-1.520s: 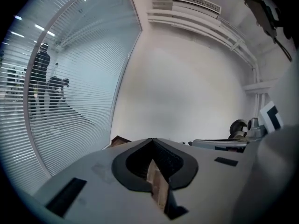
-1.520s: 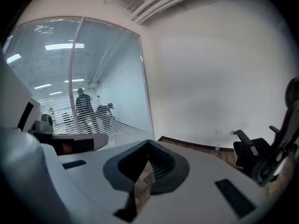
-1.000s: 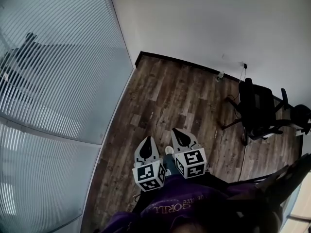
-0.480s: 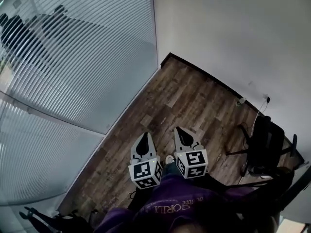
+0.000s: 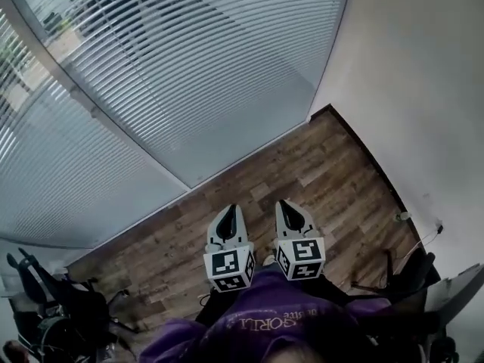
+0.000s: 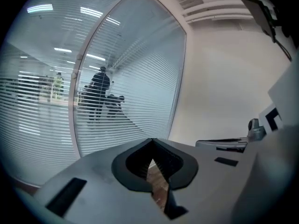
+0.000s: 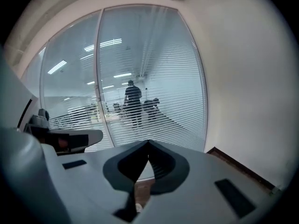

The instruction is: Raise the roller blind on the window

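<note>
A slatted blind (image 5: 189, 74) hangs lowered over the glass wall and fills the upper left of the head view. It also shows ahead in the left gripper view as blind (image 6: 135, 106) and in the right gripper view as blind (image 7: 159, 106). My left gripper (image 5: 227, 216) and right gripper (image 5: 292, 212) are held side by side in front of my body, over the wooden floor (image 5: 302, 180), well short of the blind. Each pair of jaws meets at the tip, left gripper (image 6: 152, 142) and right gripper (image 7: 148, 143), with nothing between them.
A white wall (image 5: 416, 89) meets the glass at a corner on the right. A black office chair (image 5: 412, 274) stands at lower right, and more dark chairs (image 5: 53, 308) at lower left. Beyond the glass a person (image 7: 133, 99) stands among desks.
The view has swung round so the blind now fills the top instead of the left side. The black chair slid to the lower right edge. Both grippers stayed together, shut.
</note>
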